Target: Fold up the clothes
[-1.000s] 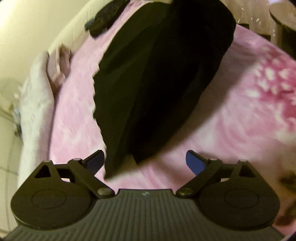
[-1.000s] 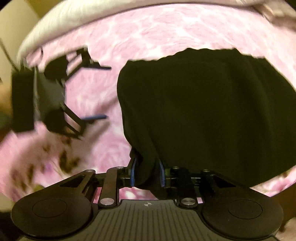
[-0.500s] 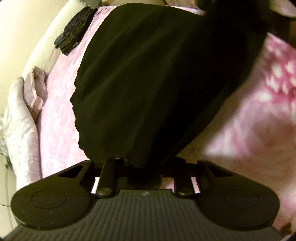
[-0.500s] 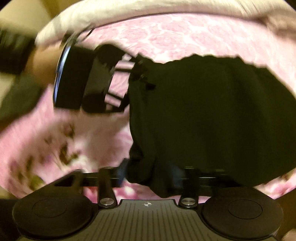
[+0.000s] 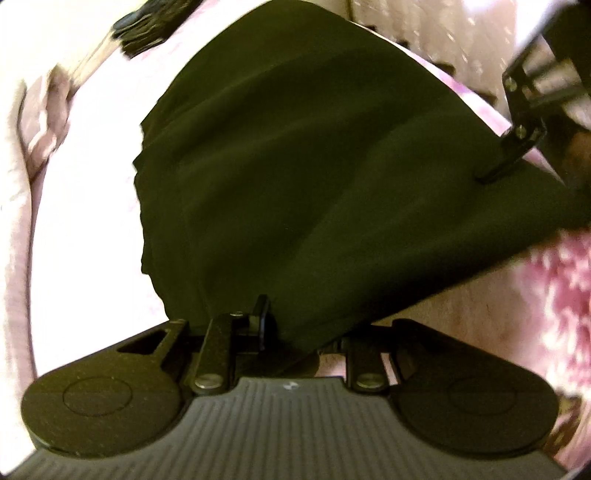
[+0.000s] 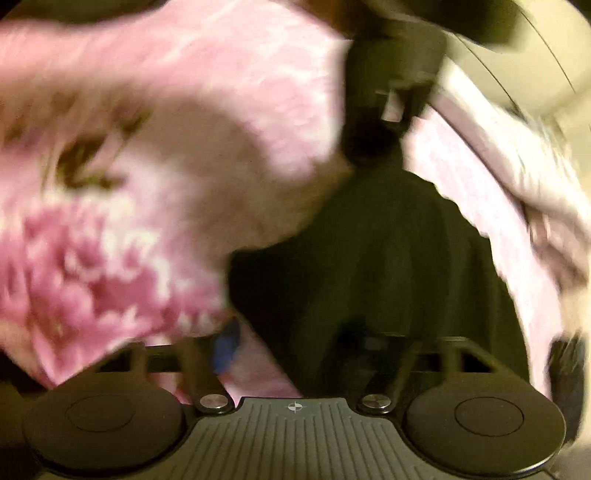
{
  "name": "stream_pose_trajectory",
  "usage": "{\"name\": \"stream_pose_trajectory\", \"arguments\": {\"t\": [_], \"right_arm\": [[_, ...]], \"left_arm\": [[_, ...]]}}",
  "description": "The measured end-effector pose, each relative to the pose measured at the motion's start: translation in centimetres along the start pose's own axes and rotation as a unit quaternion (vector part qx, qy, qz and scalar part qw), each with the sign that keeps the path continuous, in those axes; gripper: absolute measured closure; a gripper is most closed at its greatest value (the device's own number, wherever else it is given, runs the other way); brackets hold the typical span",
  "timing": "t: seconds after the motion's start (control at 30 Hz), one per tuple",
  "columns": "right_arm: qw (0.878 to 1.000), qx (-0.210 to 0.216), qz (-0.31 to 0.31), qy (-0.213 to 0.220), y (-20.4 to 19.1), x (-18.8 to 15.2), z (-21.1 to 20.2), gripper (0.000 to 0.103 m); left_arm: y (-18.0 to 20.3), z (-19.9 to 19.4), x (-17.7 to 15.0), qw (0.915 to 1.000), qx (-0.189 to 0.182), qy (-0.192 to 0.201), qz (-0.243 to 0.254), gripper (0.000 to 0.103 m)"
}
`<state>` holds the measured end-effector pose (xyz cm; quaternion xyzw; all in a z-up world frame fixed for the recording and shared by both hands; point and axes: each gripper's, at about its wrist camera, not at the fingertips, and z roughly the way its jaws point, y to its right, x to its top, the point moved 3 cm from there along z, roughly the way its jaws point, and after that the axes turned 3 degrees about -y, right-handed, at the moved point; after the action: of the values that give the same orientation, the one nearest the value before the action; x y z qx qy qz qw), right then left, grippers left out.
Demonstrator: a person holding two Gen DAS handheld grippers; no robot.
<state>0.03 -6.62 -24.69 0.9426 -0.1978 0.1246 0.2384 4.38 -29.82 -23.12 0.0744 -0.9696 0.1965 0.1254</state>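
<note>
Lying across a pink floral bedspread (image 5: 554, 280), one black fabric garment (image 5: 314, 177) serves as landmark. Left gripper (image 5: 291, 332): at the garment's near edge, jaws narrow, clamped on the cloth, which drapes over the fingers. Right gripper (image 5: 495, 173): at the garment's far right edge in the left wrist view, tips touching the cloth; in its own blurred view (image 6: 295, 343) a blue finger pad (image 6: 225, 347) sits beside the garment (image 6: 388, 266), and whether cloth is pinched cannot be told. Dark object (image 5: 151, 22): beyond the garment, at the bed's edge.
</note>
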Motion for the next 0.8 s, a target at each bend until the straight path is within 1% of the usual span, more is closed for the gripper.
{"name": "stream_pose_trajectory", "arguments": {"t": [0.07, 0.13, 0.17, 0.2, 0.27, 0.37, 0.4, 0.5, 0.6, 0.67, 0.73, 0.8], "right_arm": [[0.999, 0.015, 0.039, 0.006, 2.0, 0.1, -1.5, 0.09], [0.996, 0.028, 0.083, 0.012, 3.9, 0.0, -3.3, 0.091], [0.993, 0.034, 0.115, 0.016, 5.3, 0.1, -4.2, 0.092], [0.988, 0.04, 0.148, 0.02, 6.7, 0.1, -5.2, 0.092], [0.975, 0.05, 0.216, 0.033, 9.9, -0.4, -6.9, 0.092], [0.954, 0.058, 0.292, 0.047, 14.6, -1.8, -8.8, 0.092], [0.948, 0.062, 0.308, 0.051, 16.2, -2.4, -9.0, 0.092], [0.932, 0.073, 0.348, 0.063, 21.3, -4.3, -9.5, 0.092], [0.917, 0.087, 0.382, 0.076, 26.7, -7.2, -8.7, 0.092], [0.904, 0.1, 0.408, 0.075, 30.2, -9.5, -7.1, 0.092], [0.89, 0.118, 0.435, 0.071, 33.4, -12.1, -5.1, 0.093], [0.875, 0.136, 0.46, 0.067, 35.9, -14.5, -3.1, 0.093]], "left_arm": [[0.3, -0.7, 0.1, 0.9997, 0.014, -0.001, 0.018, 0.085], [-0.3, -2.2, 0.8, 0.9993, 0.033, 0.009, 0.013, 0.085], [-0.8, -3.0, 1.2, 0.9989, 0.042, 0.015, 0.011, 0.085], [-1.4, -3.8, 1.9, 0.9984, 0.052, 0.023, 0.007, 0.085], [-2.8, -5.4, 3.7, 0.9967, 0.071, 0.039, 0.003, 0.085], [-5.0, -6.9, 7.2, 0.9947, 0.087, 0.054, 0.004, 0.085], [-5.7, -7.0, 8.5, 0.9943, 0.09, 0.056, 0.008, 0.086], [-8.2, -6.1, 13.0, 0.9934, 0.098, 0.054, 0.025, 0.086], [-10.3, -4.0, 17.1, 0.9943, 0.091, 0.037, 0.042, 0.085], [-11.7, -1.5, 20.0, 0.9955, 0.078, 0.022, 0.049, 0.085], [-13.1, 1.7, 22.6, 0.9962, 0.061, 0.007, 0.061, 0.085], [-14.2, 4.9, 24.7, 0.9965, 0.041, -0.01, 0.072, 0.085]]}}
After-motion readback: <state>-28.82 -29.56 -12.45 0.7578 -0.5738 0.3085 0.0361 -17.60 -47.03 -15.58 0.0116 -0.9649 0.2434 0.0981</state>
